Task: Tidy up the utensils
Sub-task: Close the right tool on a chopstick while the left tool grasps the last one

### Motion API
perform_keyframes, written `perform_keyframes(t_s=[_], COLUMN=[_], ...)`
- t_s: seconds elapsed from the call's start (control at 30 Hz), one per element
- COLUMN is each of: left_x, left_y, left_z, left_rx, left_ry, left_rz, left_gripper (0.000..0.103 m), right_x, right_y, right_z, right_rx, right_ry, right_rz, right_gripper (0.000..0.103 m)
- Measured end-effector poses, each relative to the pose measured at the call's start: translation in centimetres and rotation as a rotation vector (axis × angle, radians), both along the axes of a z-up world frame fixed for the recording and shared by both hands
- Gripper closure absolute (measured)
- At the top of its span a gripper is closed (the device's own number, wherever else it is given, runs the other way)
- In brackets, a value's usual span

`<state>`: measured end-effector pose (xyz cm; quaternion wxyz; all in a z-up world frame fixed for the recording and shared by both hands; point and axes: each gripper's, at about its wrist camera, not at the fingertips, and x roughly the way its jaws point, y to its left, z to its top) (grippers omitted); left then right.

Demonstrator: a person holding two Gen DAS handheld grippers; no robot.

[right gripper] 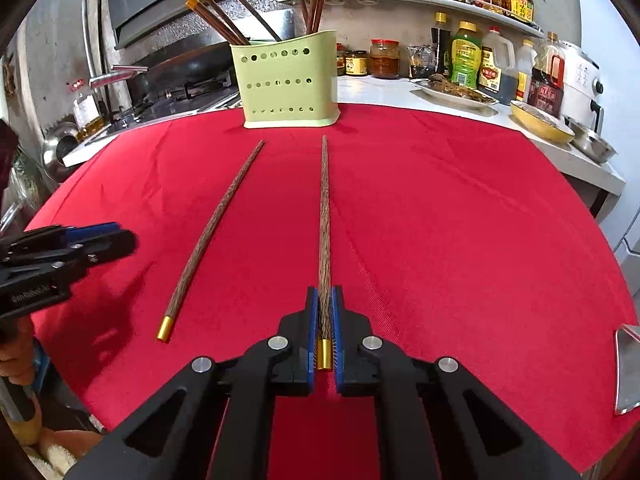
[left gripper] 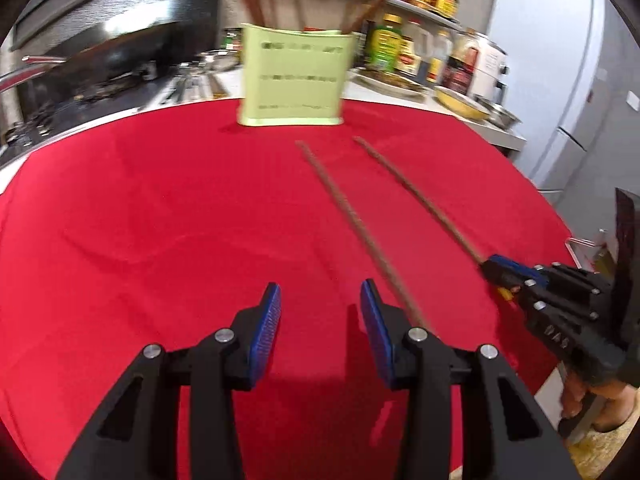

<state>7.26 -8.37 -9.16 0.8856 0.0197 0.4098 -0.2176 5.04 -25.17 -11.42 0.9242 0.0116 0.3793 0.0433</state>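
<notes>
Two long brown wooden chopsticks with gold ends lie on the red cloth point(right gripper: 460, 220). My right gripper point(right gripper: 325, 294) is shut on the right chopstick point(right gripper: 323, 216) near its gold end, blue pads pressed on both sides. The other chopstick point(right gripper: 218, 232) lies free to its left. At the far edge of the cloth a pale green perforated holder point(right gripper: 286, 84) stands with several chopsticks upright in it. In the left wrist view my left gripper point(left gripper: 320, 292) hovers open over the cloth, nothing between its fingers, just left of the free chopstick point(left gripper: 352, 220). The holder point(left gripper: 294, 80) is ahead and the right gripper point(left gripper: 496, 270) is at the right.
Behind the cloth runs a white counter with sauce bottles point(right gripper: 466, 56), jars, a plate of food point(right gripper: 456, 90), a yellow dish point(right gripper: 540, 120) and a metal bowl point(right gripper: 592, 146). A stove and wok point(right gripper: 176, 76) stand back left. A metal object point(right gripper: 626, 368) lies at the cloth's right edge.
</notes>
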Motion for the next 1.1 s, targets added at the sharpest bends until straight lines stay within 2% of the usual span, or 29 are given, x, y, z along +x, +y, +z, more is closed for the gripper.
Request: perform_keyframes(t_s=[0.17,0.23,0.33,0.4,0.53,0.63,0.8,1.0,1.1], left_x=[0.8,1.2,1.6,1.6,1.1,0.6,0.6,0.8,0.7], left_y=[-2.8,-3.9,-4.7,-5.2,-5.5,-4.9,-1.5,3.1,4.3], left_z=[-0.3,-0.6,-0.9,-1.2,-1.1,-1.1,-1.0,-1.0,-0.9], left_rx=[-0.034,-0.025,-0.007,0.024,0.114,0.186,0.232,0.245,0.206], left_ry=[0.032,0.04,0.053,0.049,0.007,-0.023,-0.039,-0.039,-0.032], left_rz=[-0.054,-0.07,-0.08,-0.084,-0.09,-0.062,0.006,0.105,0.09], left_gripper=[0.065,0.068,0.079,0.087,0.092,0.094,0.096,0.096,0.096], right_x=[-0.1,0.0,0.0,0.0,0.0,-0.1,-0.3,-0.1,0.3], right_y=[-0.3,-0.5,-0.7,-0.6,-0.4,0.0,1.1,2.9,3.6], right_z=[0.0,0.0,0.0,0.0,0.0,0.0,0.1,0.2,0.1], right_rx=[0.025,0.033,0.037,0.033,0.028,0.028,0.053,0.038,0.006], right_ry=[-0.003,-0.002,-0.001,-0.001,-0.002,-0.004,0.0,0.005,0.009], right_rz=[0.007,0.008,0.008,0.008,0.005,0.01,0.038,0.048,0.046], right_gripper=[0.096,0.096,0.096,0.096,0.096,0.096,0.096,0.096,0.096])
